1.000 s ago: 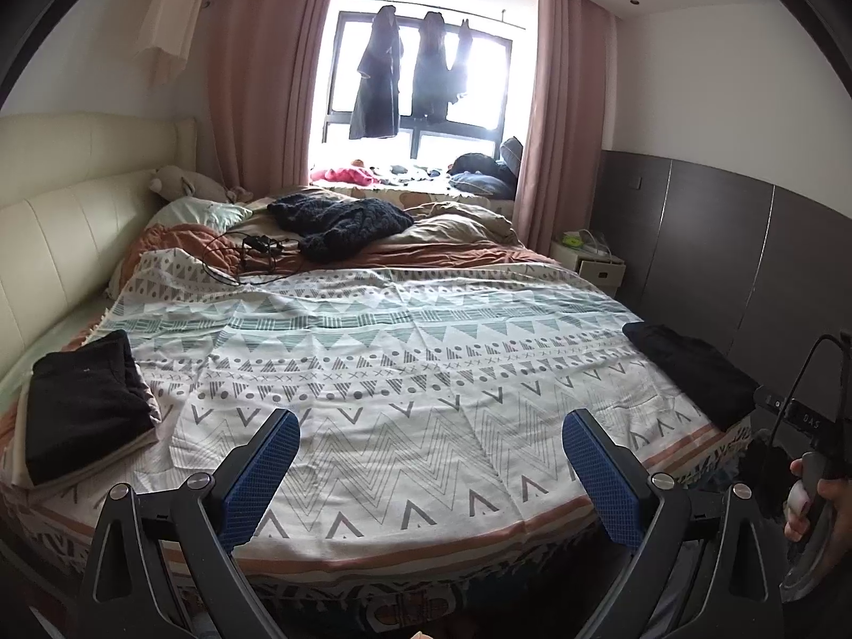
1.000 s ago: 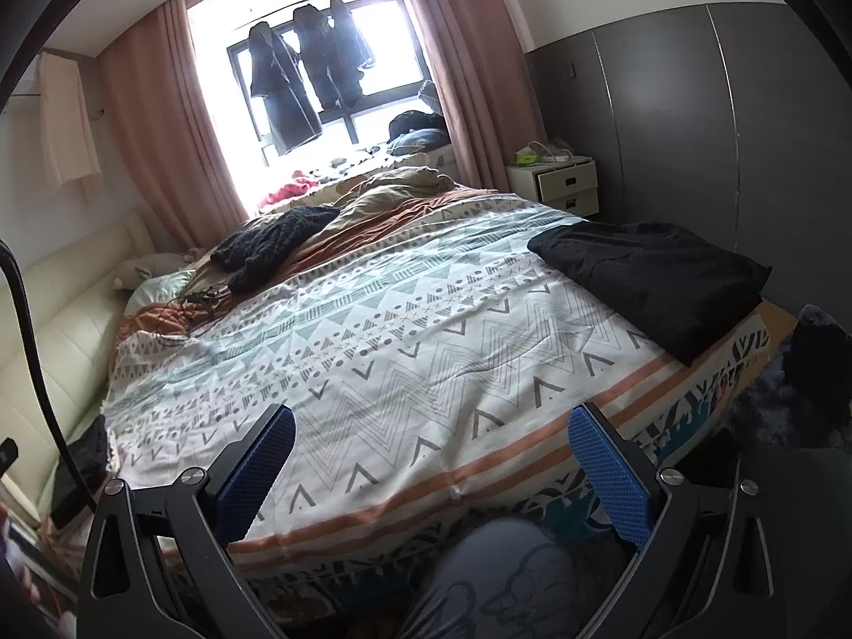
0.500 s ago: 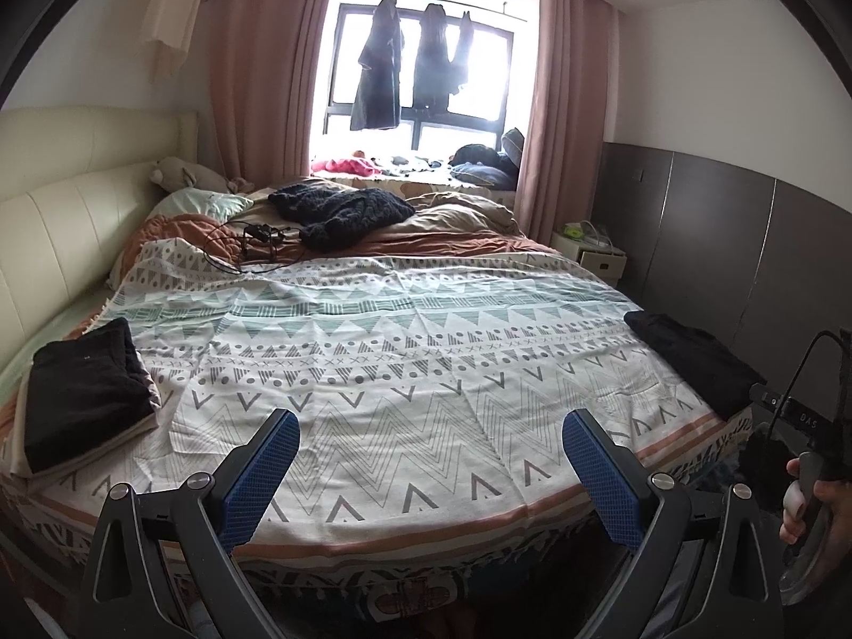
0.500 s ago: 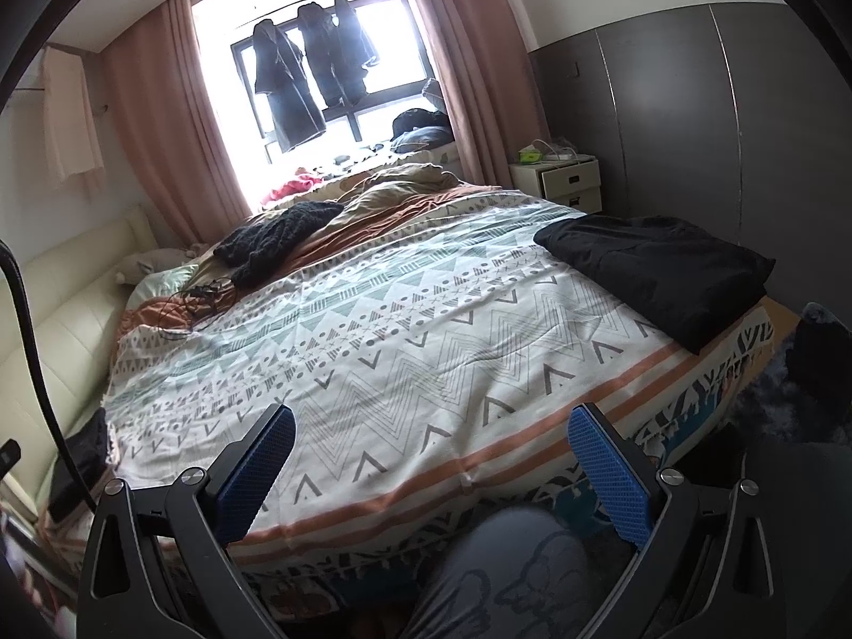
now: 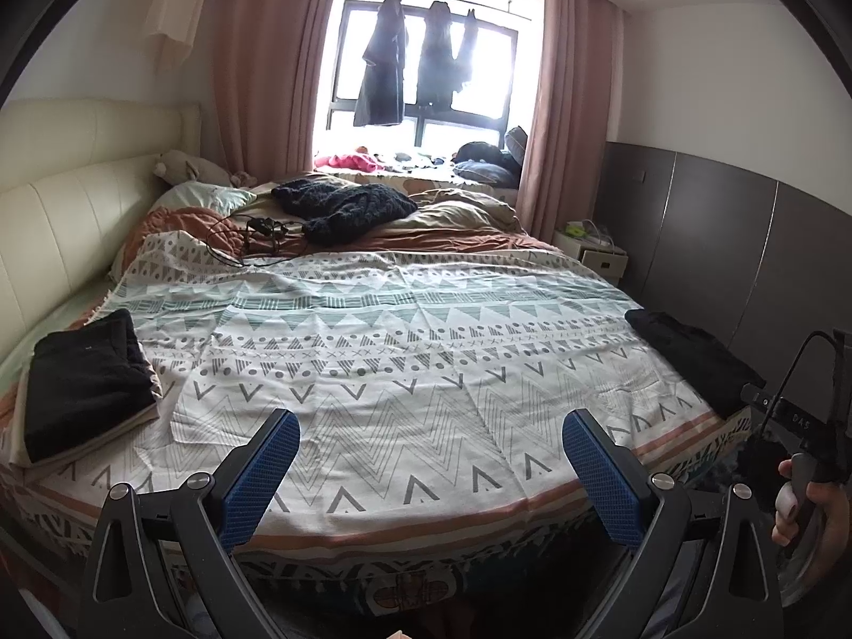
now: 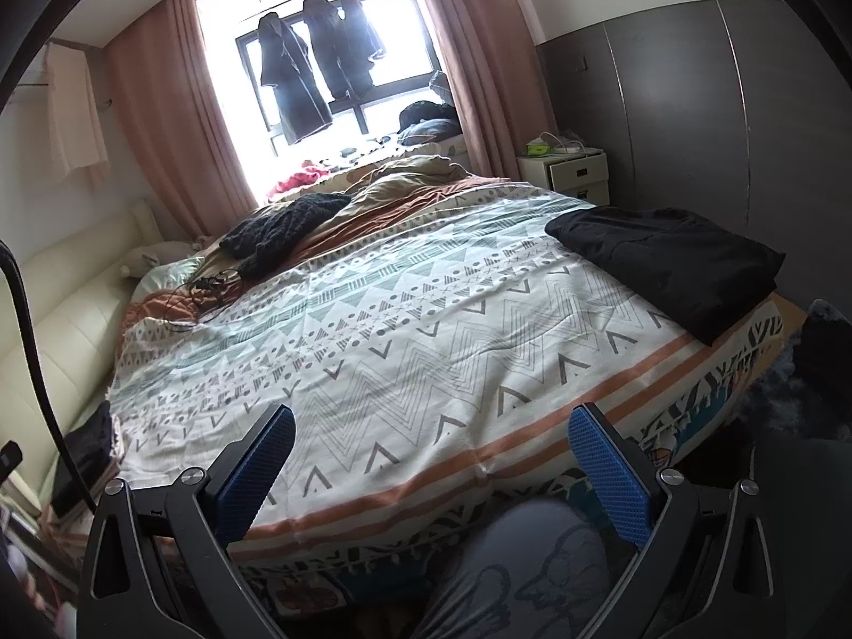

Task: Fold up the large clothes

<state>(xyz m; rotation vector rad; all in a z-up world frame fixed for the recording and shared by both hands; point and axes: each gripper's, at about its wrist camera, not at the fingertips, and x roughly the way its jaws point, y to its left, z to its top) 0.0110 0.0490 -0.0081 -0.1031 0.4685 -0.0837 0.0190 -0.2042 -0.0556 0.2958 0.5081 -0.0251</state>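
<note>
A black garment (image 6: 676, 261) lies in a loose heap on the right side of the patterned bedspread (image 6: 404, 330); it also shows in the left wrist view (image 5: 687, 351). A folded black garment (image 5: 80, 378) rests on a light folded piece at the bed's left edge, partly seen in the right wrist view (image 6: 93, 436). My left gripper (image 5: 428, 452) is open and empty above the bed's near edge. My right gripper (image 6: 431, 450) is open and empty, also above the near edge, left of the black heap.
A dark knitted garment (image 5: 346, 205) and tangled cables (image 5: 250, 237) lie at the far end of the bed. A white nightstand (image 6: 572, 173) stands by the grey wall panels. Coats (image 5: 381, 69) hang at the window. The person's knee (image 6: 532, 570) is below the right gripper.
Both cameras have risen and tilted slightly, so the bed sits lower and more of it shows. Both grippers stay open and empty. The garments have not moved.
</note>
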